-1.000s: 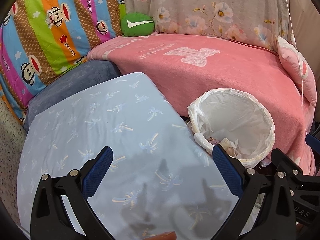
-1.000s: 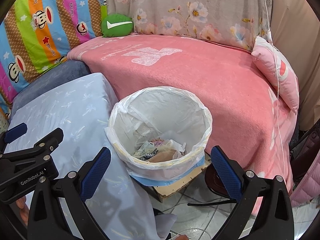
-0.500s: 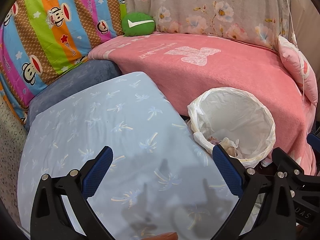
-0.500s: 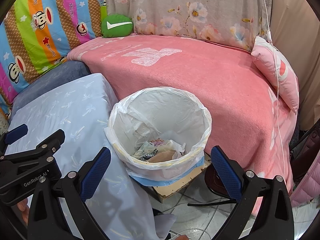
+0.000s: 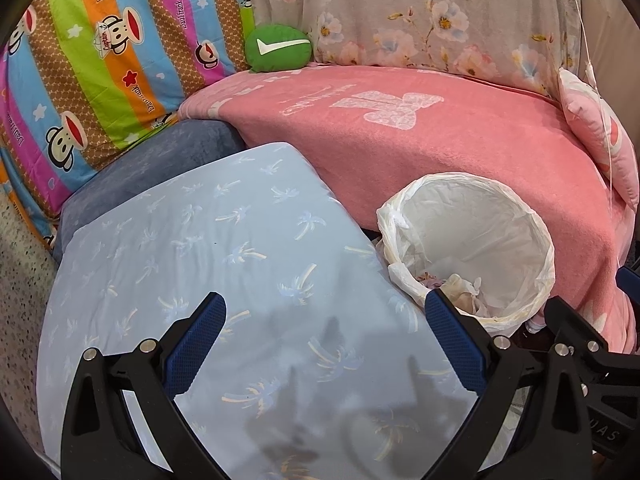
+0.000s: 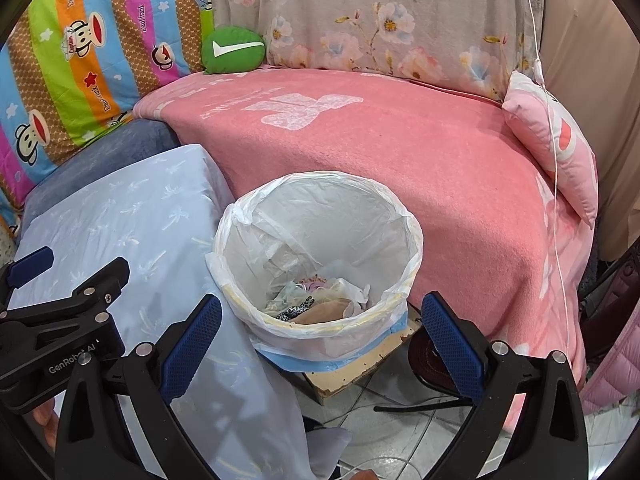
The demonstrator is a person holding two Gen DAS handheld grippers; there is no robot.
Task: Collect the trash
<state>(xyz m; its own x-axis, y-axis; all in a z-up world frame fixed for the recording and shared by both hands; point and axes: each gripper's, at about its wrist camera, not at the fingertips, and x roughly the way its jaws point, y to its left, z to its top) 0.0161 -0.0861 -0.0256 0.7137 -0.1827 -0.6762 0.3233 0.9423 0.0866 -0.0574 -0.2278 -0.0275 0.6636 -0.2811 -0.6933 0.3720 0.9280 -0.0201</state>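
Observation:
A bin lined with a white plastic bag (image 6: 320, 256) stands between a light blue cloth-covered table and a pink bed; it also shows in the left wrist view (image 5: 468, 248). Crumpled trash (image 6: 320, 300) lies at its bottom. My right gripper (image 6: 320, 332) is open and empty, just in front of the bin above its near rim. My left gripper (image 5: 326, 336) is open and empty over the blue cloth (image 5: 220, 272), left of the bin. I see no loose trash on the cloth or bed.
The pink blanket (image 6: 400, 152) covers the bed behind the bin. A green cushion (image 6: 234, 50), a striped monkey-print quilt (image 5: 100, 60) and a pink pillow (image 6: 556, 144) lie along the back. A board, cables and tiled floor (image 6: 384, 412) are below the bin.
Both views have shifted very slightly; the bin sits a touch lower in the right wrist view. Both grippers stay open and empty.

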